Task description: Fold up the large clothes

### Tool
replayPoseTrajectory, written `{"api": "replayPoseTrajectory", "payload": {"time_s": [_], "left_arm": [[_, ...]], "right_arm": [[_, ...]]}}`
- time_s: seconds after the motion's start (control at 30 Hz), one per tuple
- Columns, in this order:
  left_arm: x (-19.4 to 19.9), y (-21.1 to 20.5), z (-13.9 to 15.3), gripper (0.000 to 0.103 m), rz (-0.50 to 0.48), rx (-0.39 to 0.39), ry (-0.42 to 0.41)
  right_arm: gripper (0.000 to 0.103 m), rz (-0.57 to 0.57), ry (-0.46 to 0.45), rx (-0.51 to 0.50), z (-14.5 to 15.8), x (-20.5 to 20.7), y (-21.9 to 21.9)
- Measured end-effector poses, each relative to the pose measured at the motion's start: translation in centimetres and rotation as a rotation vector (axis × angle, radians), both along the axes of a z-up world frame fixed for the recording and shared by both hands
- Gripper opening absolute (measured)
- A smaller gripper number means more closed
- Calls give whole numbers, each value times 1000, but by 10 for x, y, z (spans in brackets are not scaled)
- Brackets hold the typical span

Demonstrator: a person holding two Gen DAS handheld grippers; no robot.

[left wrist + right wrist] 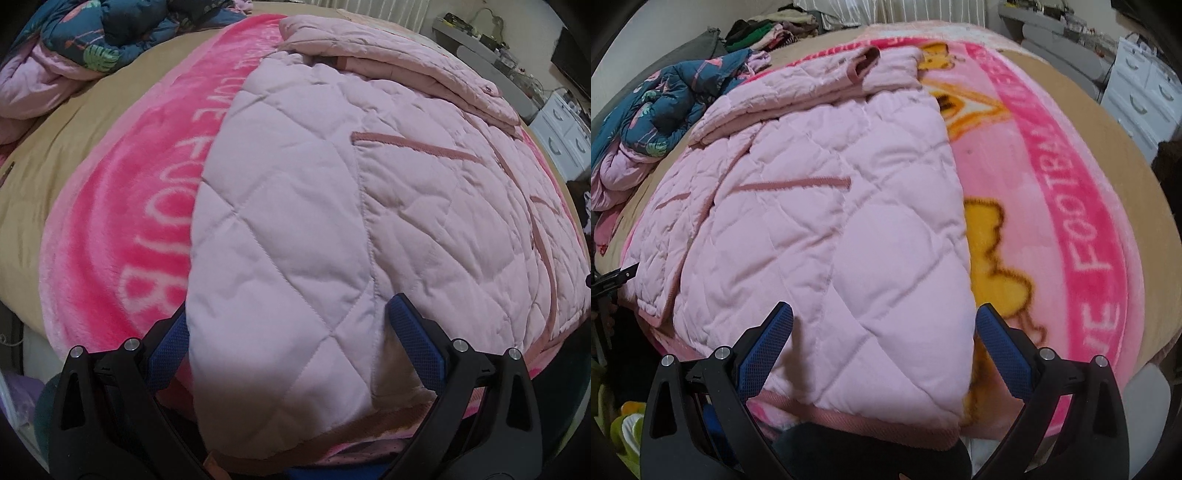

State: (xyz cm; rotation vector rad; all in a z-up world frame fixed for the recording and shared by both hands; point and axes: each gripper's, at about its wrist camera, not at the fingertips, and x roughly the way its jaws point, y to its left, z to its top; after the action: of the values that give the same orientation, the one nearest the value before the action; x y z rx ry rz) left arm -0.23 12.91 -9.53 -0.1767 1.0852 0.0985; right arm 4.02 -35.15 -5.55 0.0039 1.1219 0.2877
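A pale pink quilted jacket (332,192) lies spread on a bright pink printed blanket (122,221) on the bed, sleeves folded in across its top. In the left wrist view my left gripper (291,321) is open, its blue pads on either side of the jacket's near left hem corner, which lies between the jaws. In the right wrist view my right gripper (884,328) is open around the near right hem corner of the jacket (827,221), over the blanket (1071,229). The left pad of the left gripper is partly hidden by cloth.
A crumpled blue floral quilt (92,40) and a pink garment lie at the bed's far left. More clothes (768,31) are piled at the back. White drawers (1145,85) and a grey shelf (491,62) stand to the right. A tan sheet (44,155) borders the blanket.
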Motion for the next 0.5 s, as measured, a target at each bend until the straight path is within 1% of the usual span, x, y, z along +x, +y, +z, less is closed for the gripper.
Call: {"api": "replayPoseTrajectory", "payload": {"time_s": [0.07, 0.17, 0.23, 0.37, 0.43, 0.5], "left_arm": [[0, -2, 0, 94, -4, 8, -1], [0, 0, -2, 94, -11, -17, 8], [-1, 2, -1, 94, -18, -28, 12], [-2, 3, 1, 94, -37, -25, 21], [-3, 5, 1, 94, -40, -39, 31], [-4, 7, 1, 94, -41, -37, 36]], "right_arm": [[99, 6, 42, 13, -6, 0, -2], [99, 16, 90, 60, -13, 1, -5], [99, 14, 117, 91, -17, 1, -8], [98, 21, 155, 159, -24, 0, -12], [96, 23, 169, 176, -26, -2, -13], [87, 35, 165, 189, -25, -6, -13]]}}
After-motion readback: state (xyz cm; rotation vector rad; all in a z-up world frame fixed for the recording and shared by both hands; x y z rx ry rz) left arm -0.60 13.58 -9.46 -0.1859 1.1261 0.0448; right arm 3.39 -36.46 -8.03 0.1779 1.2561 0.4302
